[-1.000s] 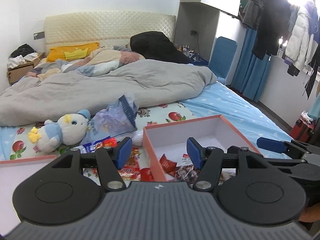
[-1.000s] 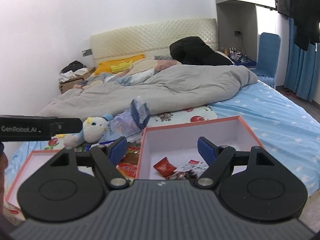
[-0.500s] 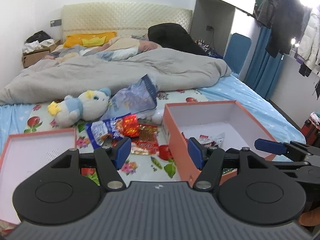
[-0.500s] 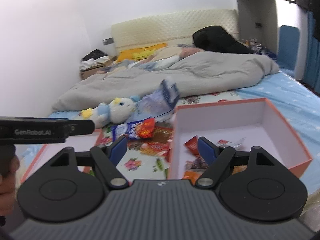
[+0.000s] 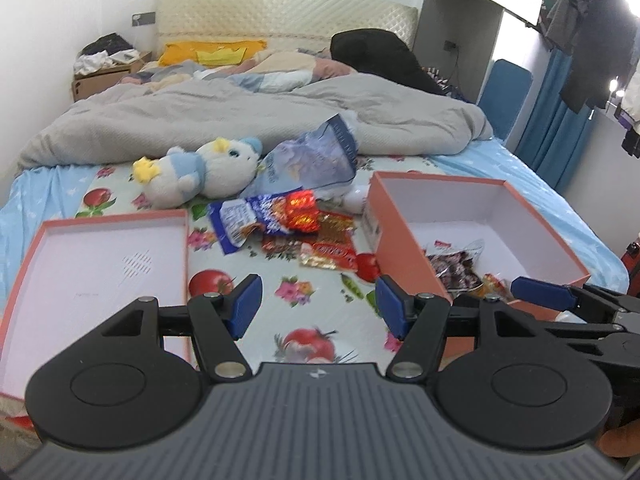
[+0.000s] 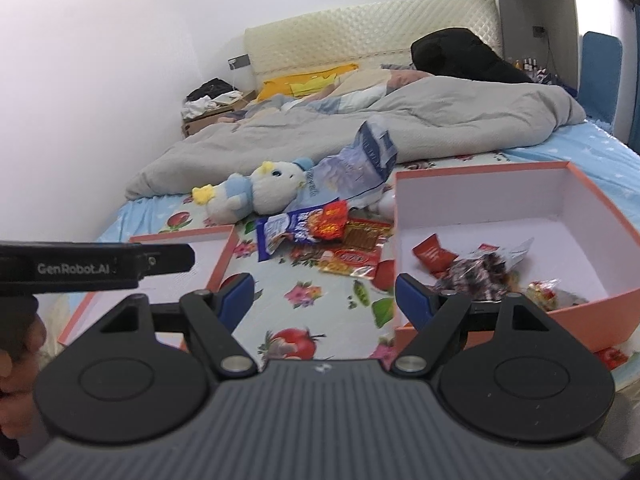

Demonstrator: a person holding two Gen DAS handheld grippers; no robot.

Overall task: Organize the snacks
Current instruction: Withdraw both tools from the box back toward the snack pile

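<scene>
Both grippers have come forward and dipped toward the bed (image 5: 500, 168) since a second ago, so the floral sheet and the loose snacks now fill far more of each view. The left gripper (image 5: 318, 306) hangs over the sheet with its blue fingers (image 5: 244, 304) spread apart and nothing between them. The right gripper (image 6: 324, 300) is likewise released and empty — its right finger lies in front of the near left corner of the orange box (image 6: 600, 208).

The snack pile (image 5: 304, 228) lies on the sheet between that box and the shallow orange lid (image 5: 100, 264): a blue-and-white packet (image 5: 240, 216), a shiny red wrapper (image 5: 302, 212) and a flat red-and-gold pack (image 5: 332, 254), all overlapping. A larger pale blue bag (image 5: 316, 156) stands tilted behind them, beside a plush toy (image 5: 200, 172). A few snacks already sit in the box — a red sachet (image 6: 432, 254) and a clear bag of dark pieces (image 6: 480, 268). A grey duvet (image 5: 240, 120) is heaped further up the bed.
</scene>
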